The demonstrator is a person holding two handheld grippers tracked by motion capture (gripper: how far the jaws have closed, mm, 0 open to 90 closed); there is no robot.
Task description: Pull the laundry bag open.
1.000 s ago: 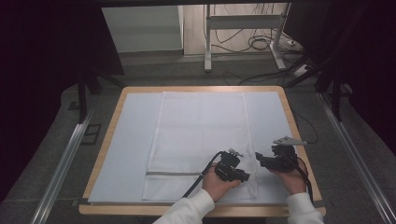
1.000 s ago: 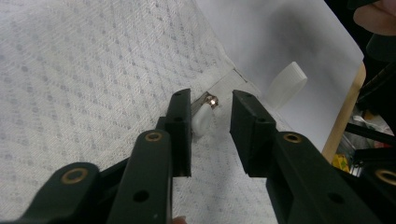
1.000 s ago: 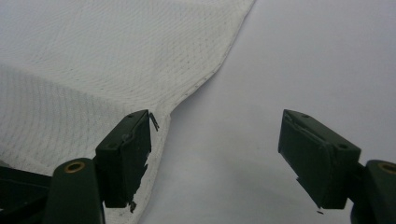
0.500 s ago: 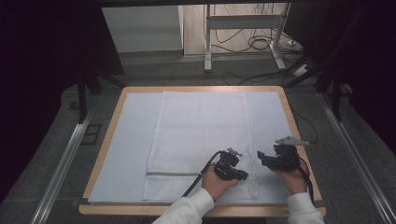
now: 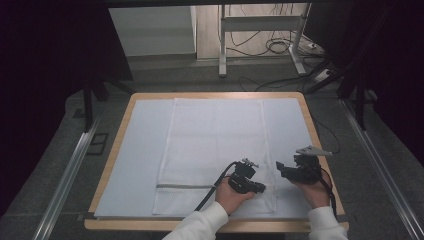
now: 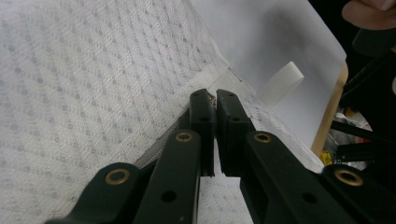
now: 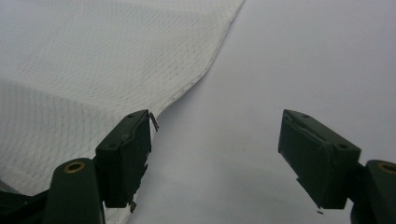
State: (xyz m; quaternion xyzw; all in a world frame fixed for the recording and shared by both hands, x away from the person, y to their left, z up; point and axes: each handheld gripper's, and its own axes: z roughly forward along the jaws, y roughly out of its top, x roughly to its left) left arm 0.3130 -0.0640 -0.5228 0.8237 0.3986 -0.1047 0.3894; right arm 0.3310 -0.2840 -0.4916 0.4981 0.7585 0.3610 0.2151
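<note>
A white mesh bag [image 5: 215,145] lies flat on the white sheet [image 5: 145,150], with a grey zipper [image 5: 185,186] running across it near the front. My left gripper [image 5: 261,189] rests at the zipper's right end. In the left gripper view, my left gripper [image 6: 215,98] is shut on a small metal piece that looks like the zipper pull, on the mesh [image 6: 93,70]. A white loop tab [image 6: 280,84] sticks up just past it. My right gripper [image 5: 279,166] hovers at the bag's right edge. In the right gripper view, my right gripper [image 7: 215,154] stands open, holding nothing, beside the hem [image 7: 205,70].
The sheet covers a wooden table [image 5: 320,145] whose rim shows all round. Metal rails [image 5: 70,175] run along the floor on both sides. A desk frame and cables [image 5: 280,45] stand beyond the far edge. Bare sheet lies left of the bag.
</note>
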